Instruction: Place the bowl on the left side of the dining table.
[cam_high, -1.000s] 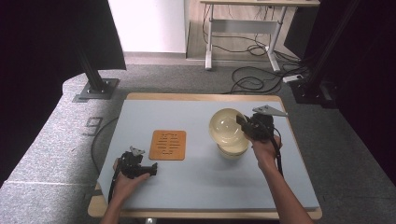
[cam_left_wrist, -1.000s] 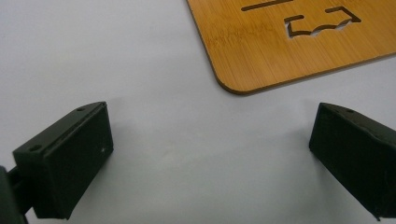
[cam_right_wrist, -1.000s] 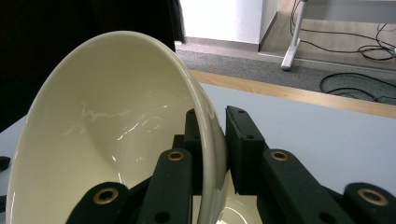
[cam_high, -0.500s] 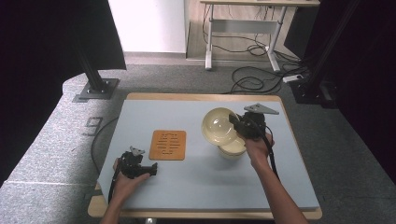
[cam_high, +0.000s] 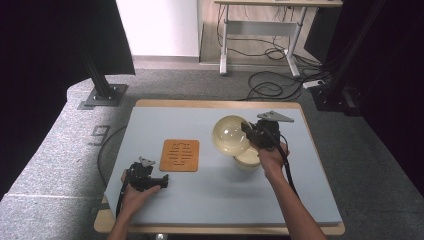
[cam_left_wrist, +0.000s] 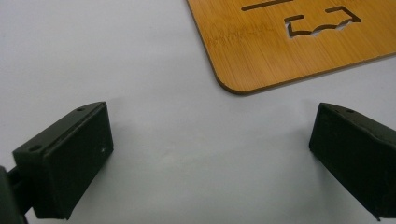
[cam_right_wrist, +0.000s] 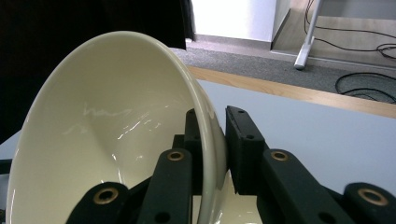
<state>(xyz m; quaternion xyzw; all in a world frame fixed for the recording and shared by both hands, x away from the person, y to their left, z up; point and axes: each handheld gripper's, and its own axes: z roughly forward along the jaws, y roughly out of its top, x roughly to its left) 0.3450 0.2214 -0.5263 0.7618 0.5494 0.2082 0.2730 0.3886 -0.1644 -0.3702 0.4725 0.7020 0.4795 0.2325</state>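
Note:
My right gripper (cam_high: 248, 134) is shut on the rim of a cream bowl (cam_high: 230, 136), holding it tilted on edge above the table. In the right gripper view the bowl (cam_right_wrist: 107, 126) has its wall pinched between the two jaws of the right gripper (cam_right_wrist: 215, 140). A second cream bowl (cam_high: 248, 160) sits on the table just below the hand. A bamboo coaster (cam_high: 180, 155) with cut-out slots lies left of centre. My left gripper (cam_high: 162, 181) rests low at the front left. Its jaws stand wide apart over bare table, and this left gripper (cam_left_wrist: 210, 158) sits just short of the coaster's corner (cam_left_wrist: 299, 42).
The table (cam_high: 200, 120) has a pale blue top with a wooden edge. Beyond it are grey carpet, black stand bases (cam_high: 102, 95), a white desk frame (cam_high: 225, 45) and loose cables (cam_high: 270, 87) on the floor.
The right gripper has carried the bowl slightly to the left and tipped it further on edge, uncovering more of the bowl beneath. The left gripper has stayed put.

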